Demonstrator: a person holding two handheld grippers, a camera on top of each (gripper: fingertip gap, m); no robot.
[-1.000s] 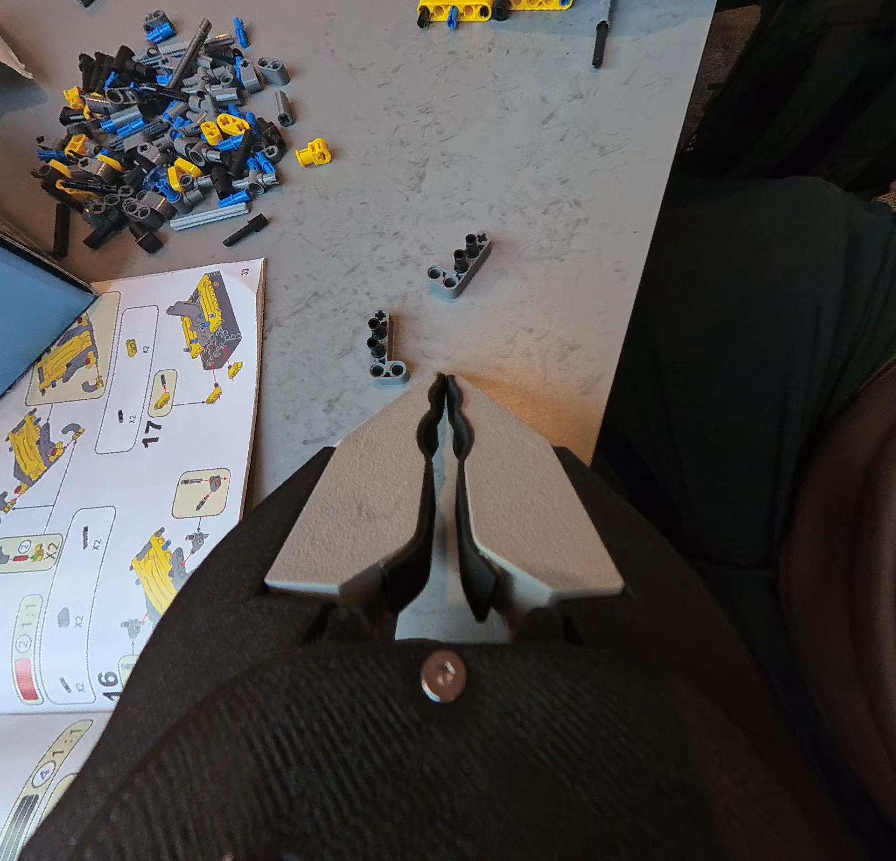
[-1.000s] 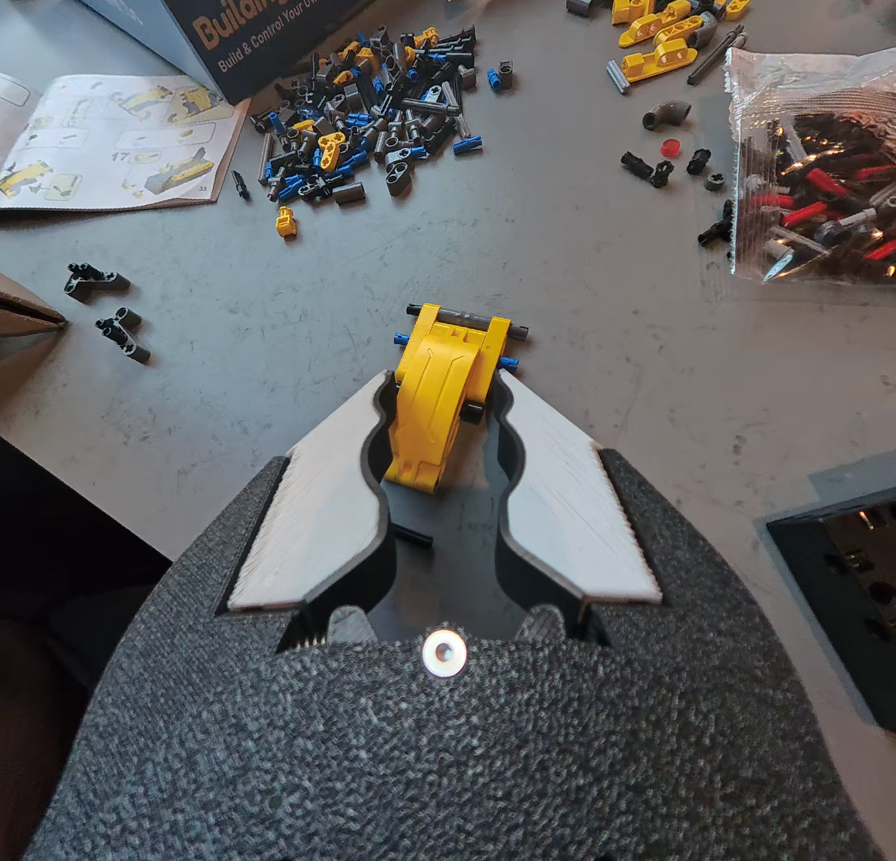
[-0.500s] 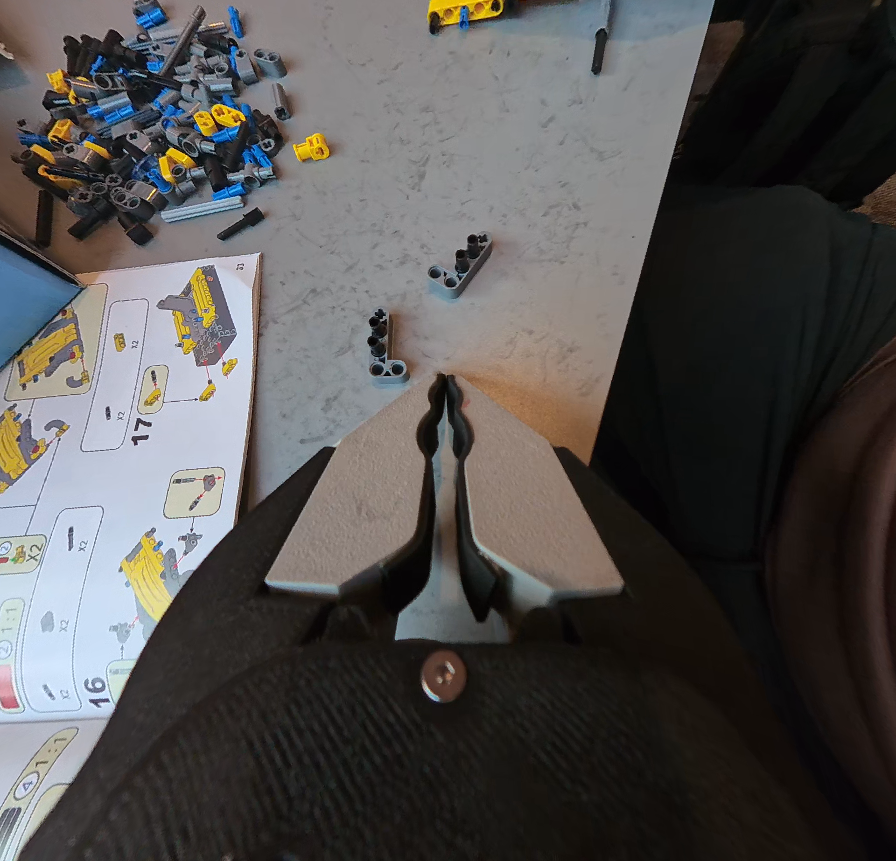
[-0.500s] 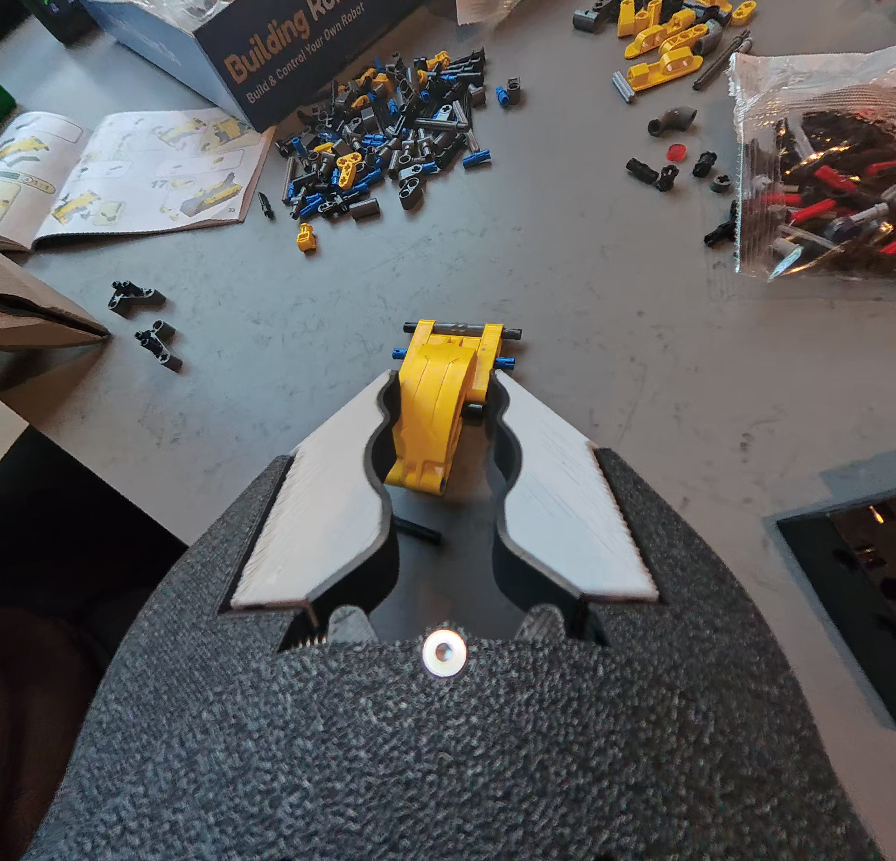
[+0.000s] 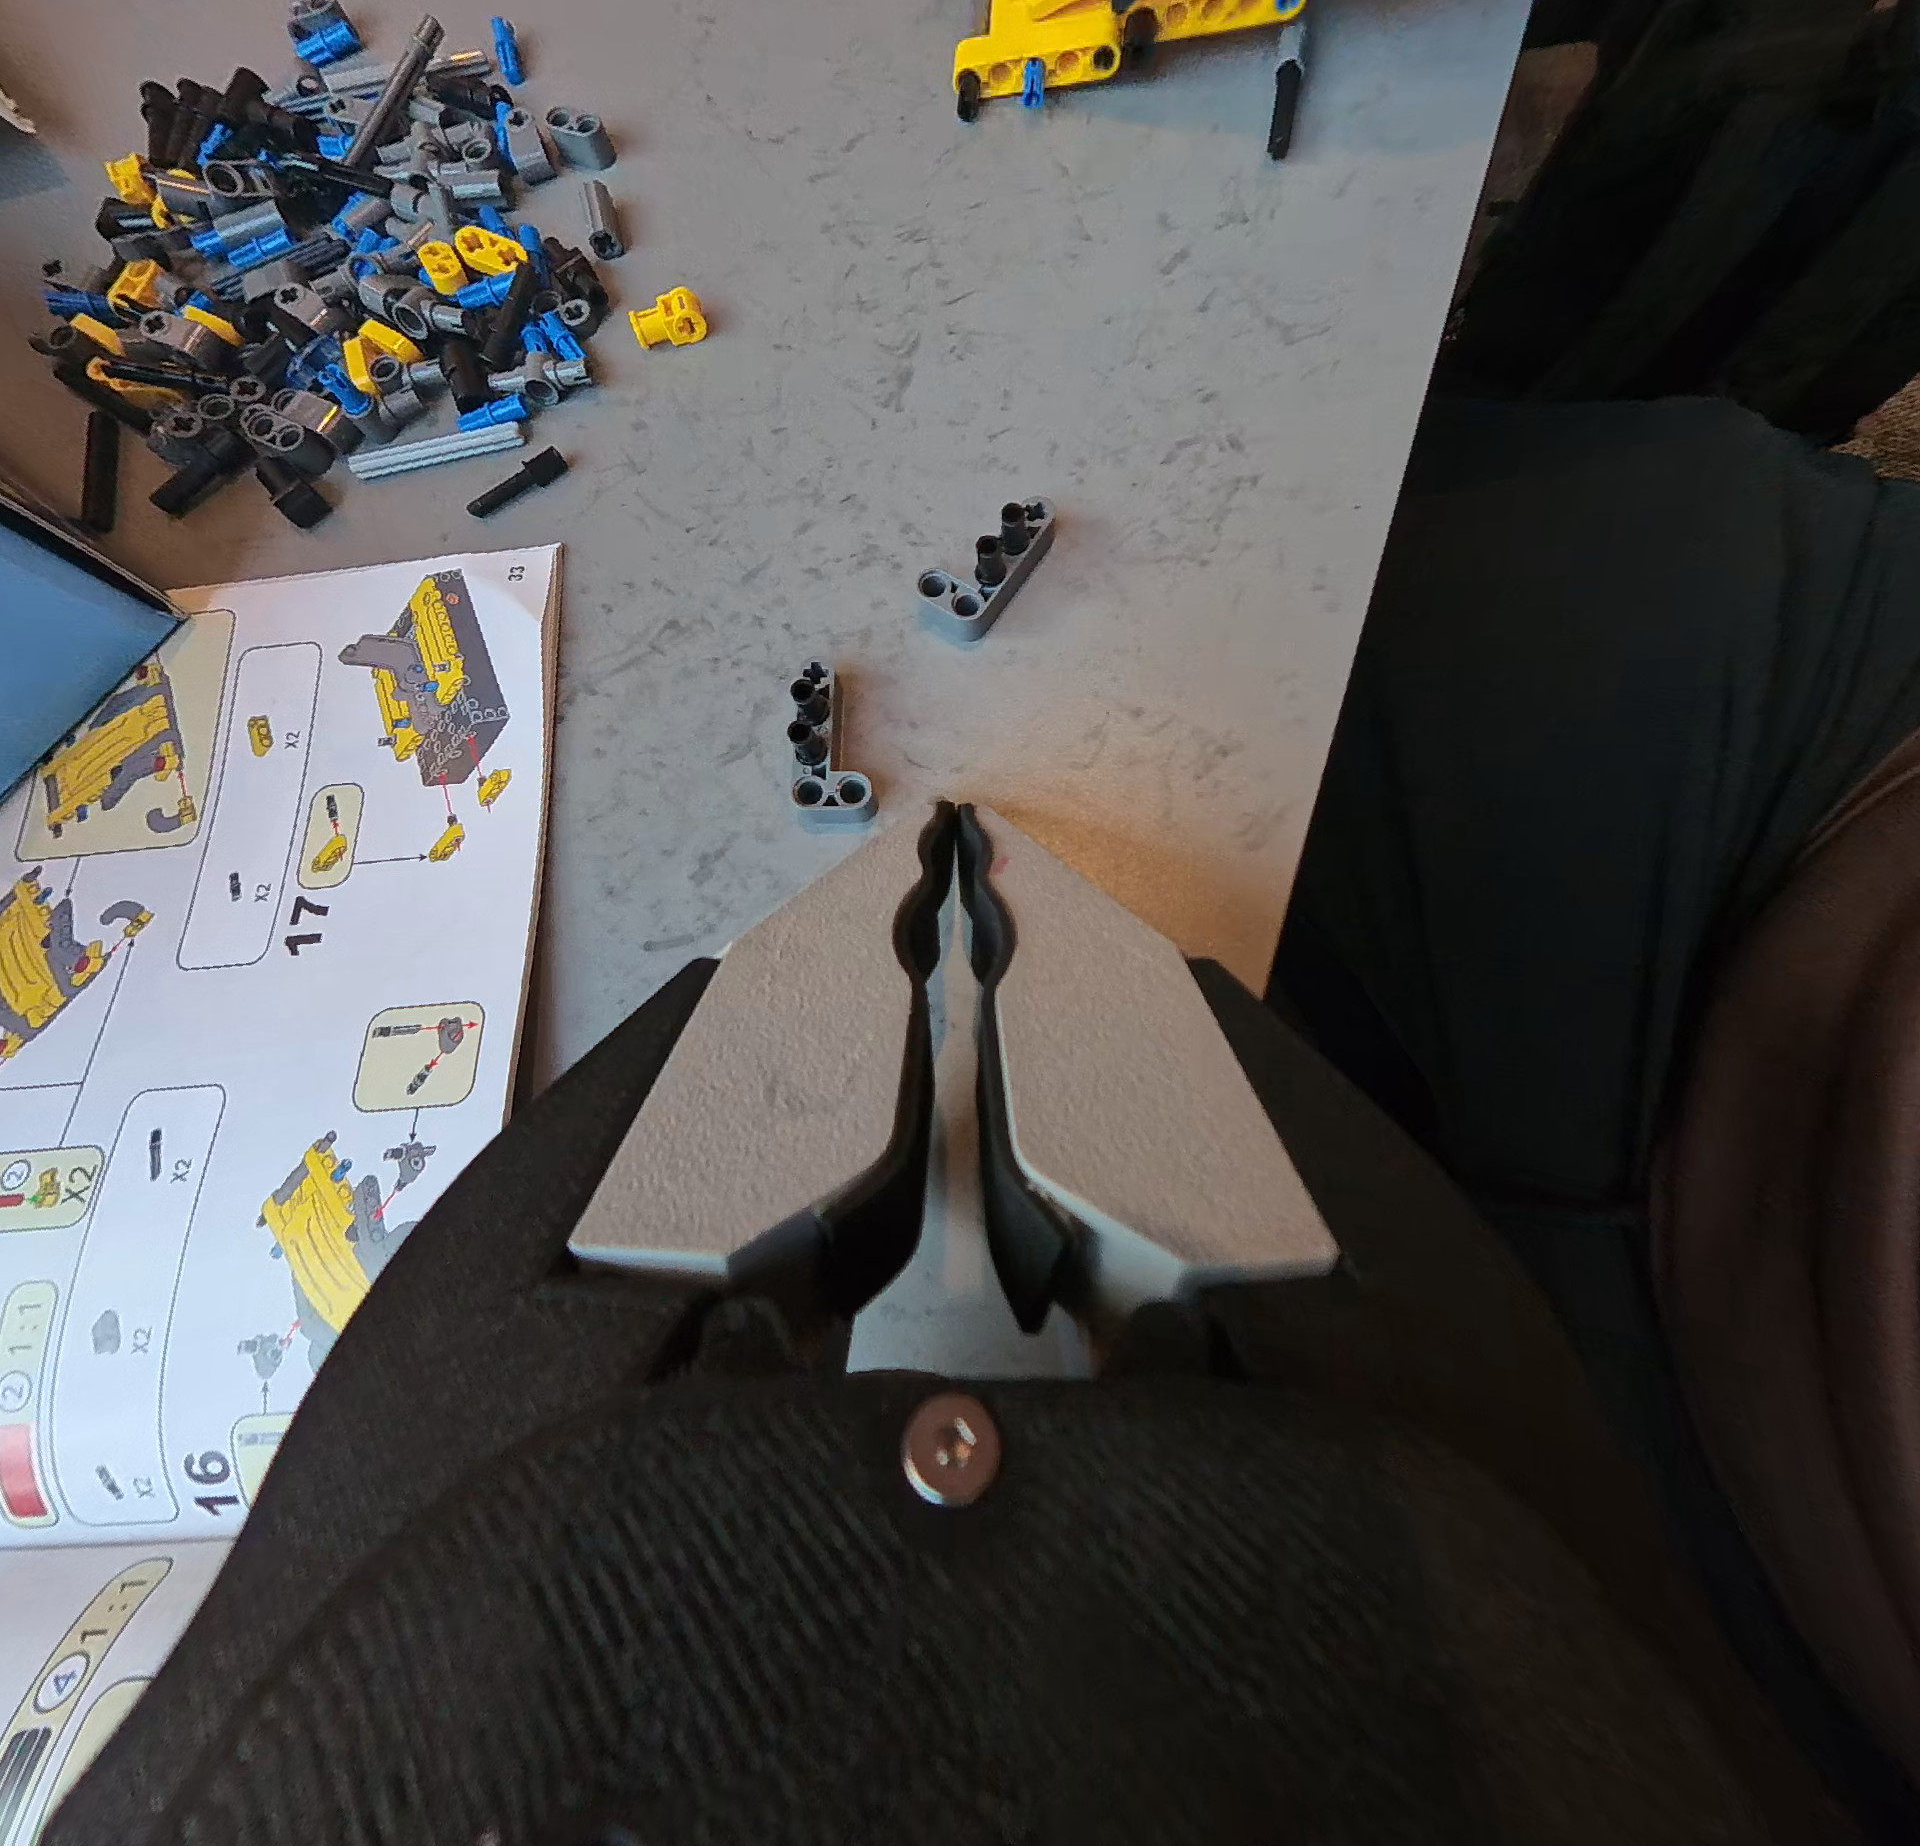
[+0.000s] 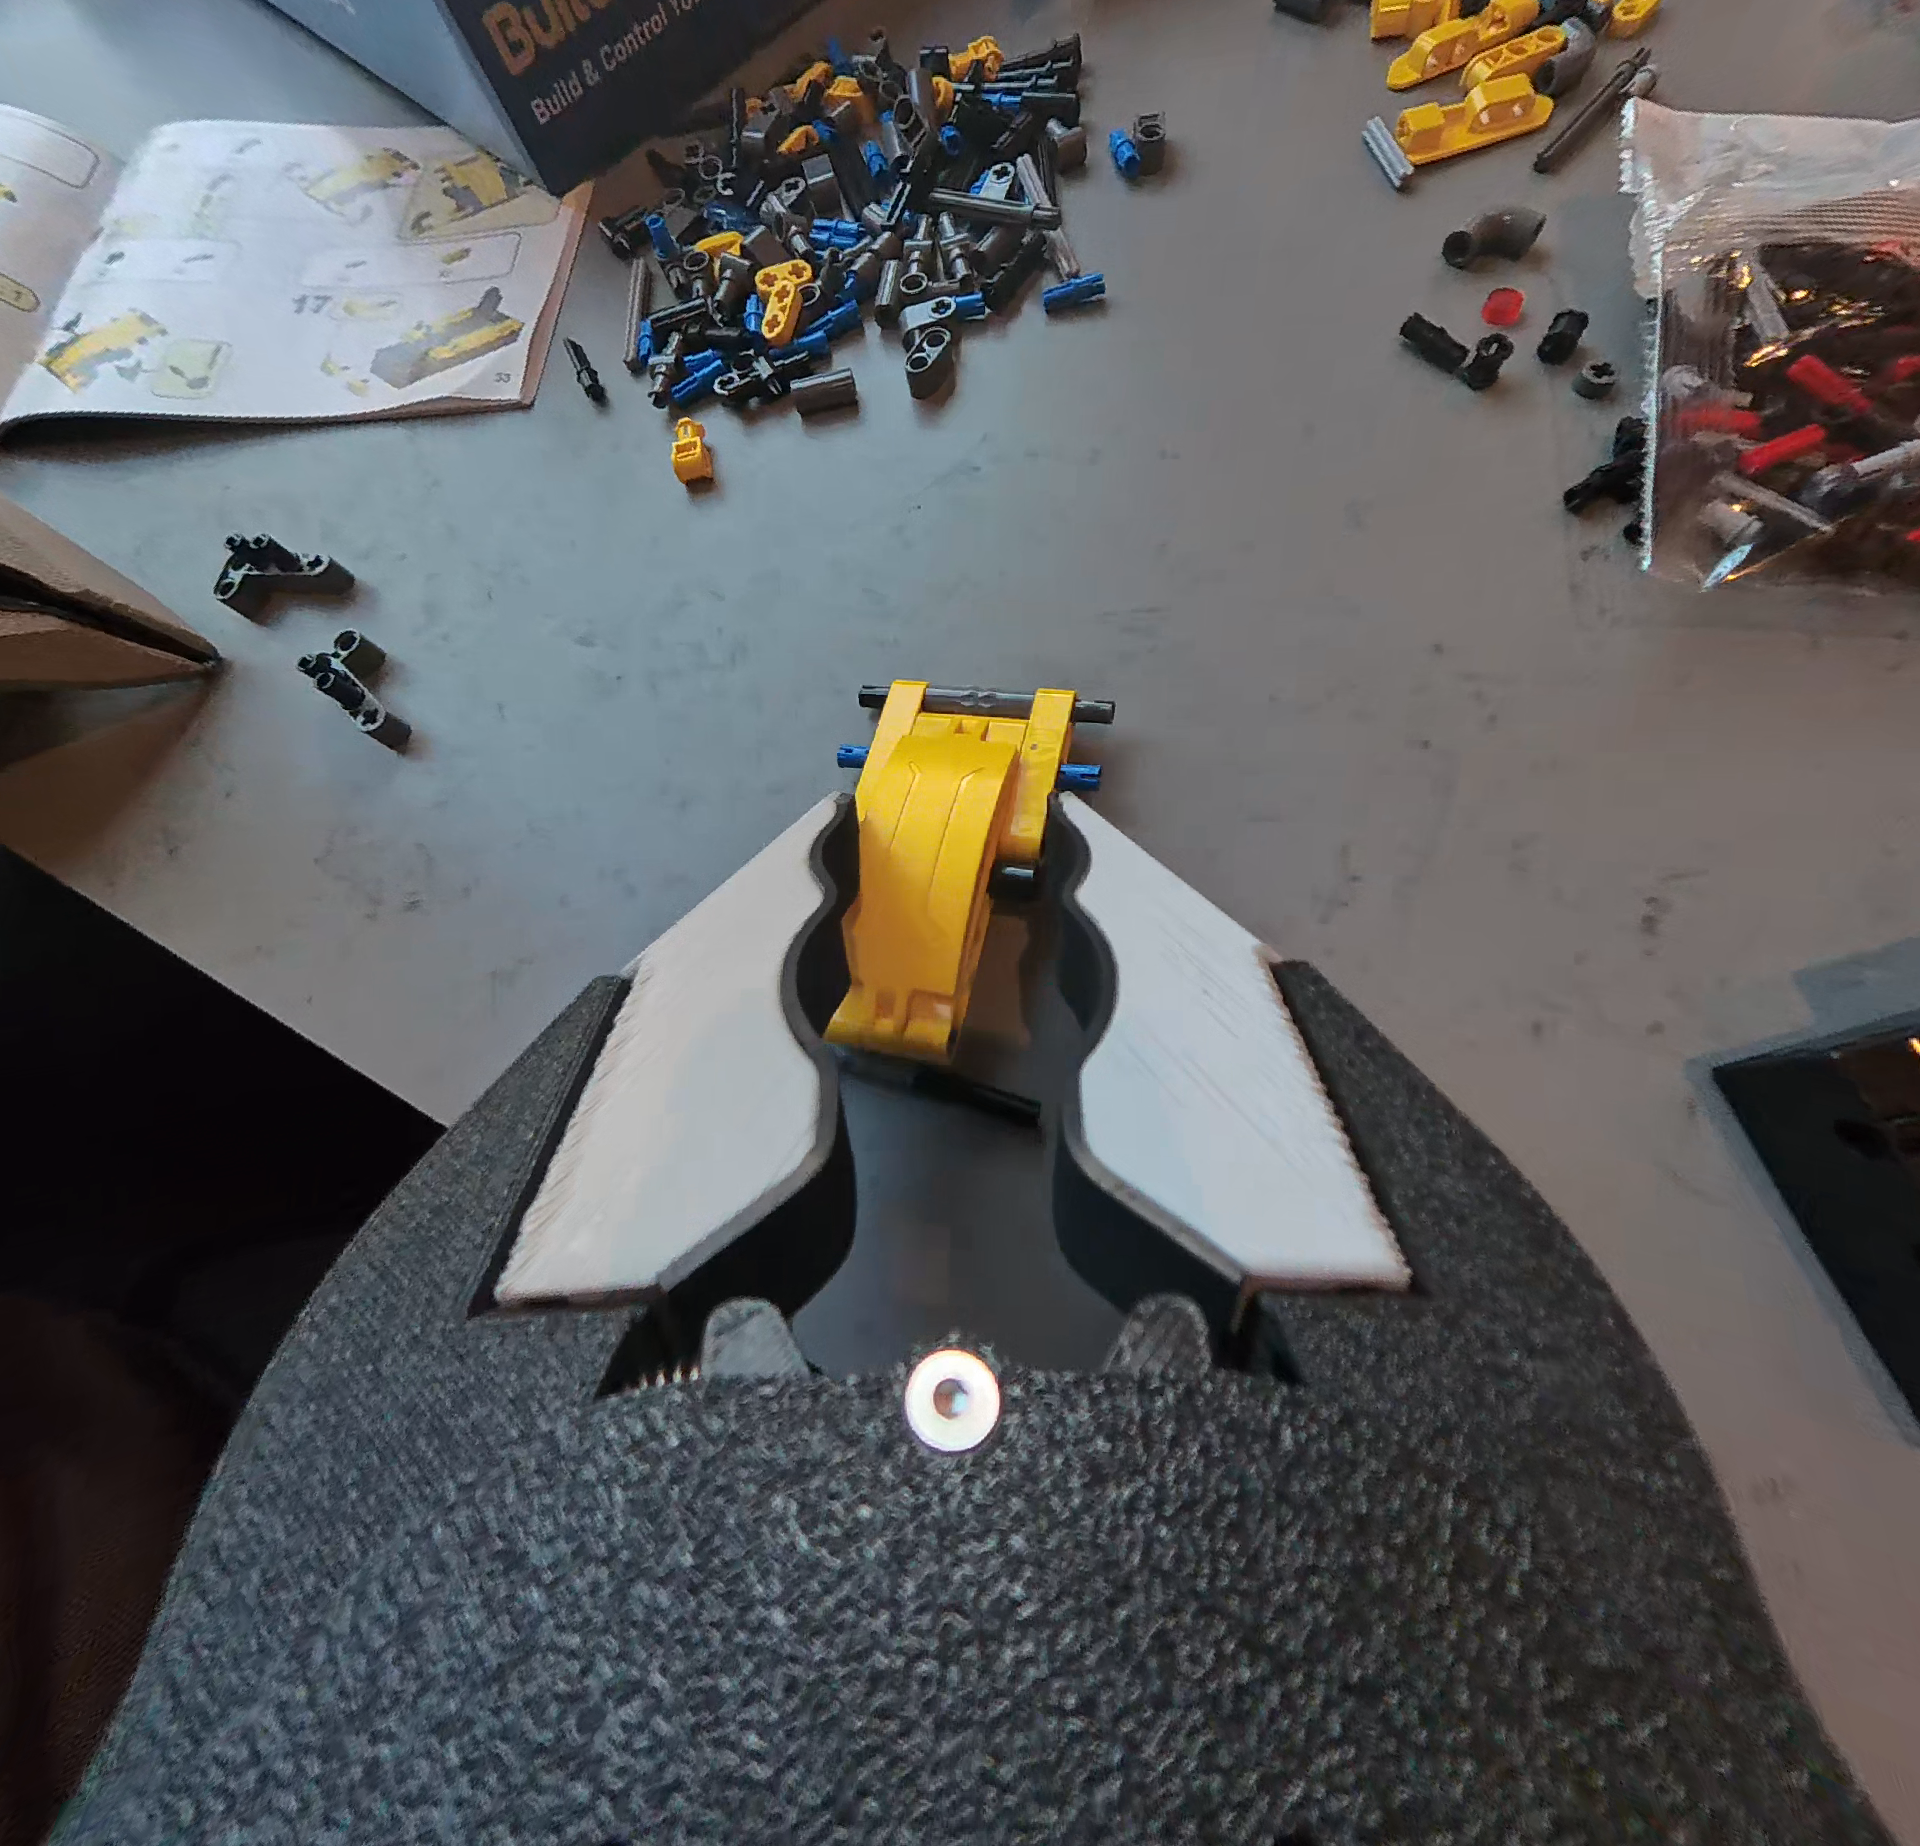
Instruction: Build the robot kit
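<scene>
Left gripper (image 5: 954,811): fingers brought together, tips touching, nothing between them. It sits low over the grey table (image 5: 1039,321) near the table's edge, its tips just beside a grey L-shaped beam (image 5: 828,749) fitted with black pins; a second grey L-shaped beam (image 5: 987,570) lies a little farther off, apart from the first. An open instruction booklet (image 5: 312,965) lies to the left, and beyond it a loose pile of small parts (image 5: 322,248) in black, grey, blue and yellow. Right gripper (image 6: 951,825): partly closed and clamped on a yellow assembly (image 6: 935,882), both fingers pressing its sides. The assembly is a curved yellow shell with a dark axle across its far end and blue pins projecting at either side; it extends forward past the fingertips, above the table surface. A clear bag of parts (image 6: 1787,362) lies at far right.
</scene>
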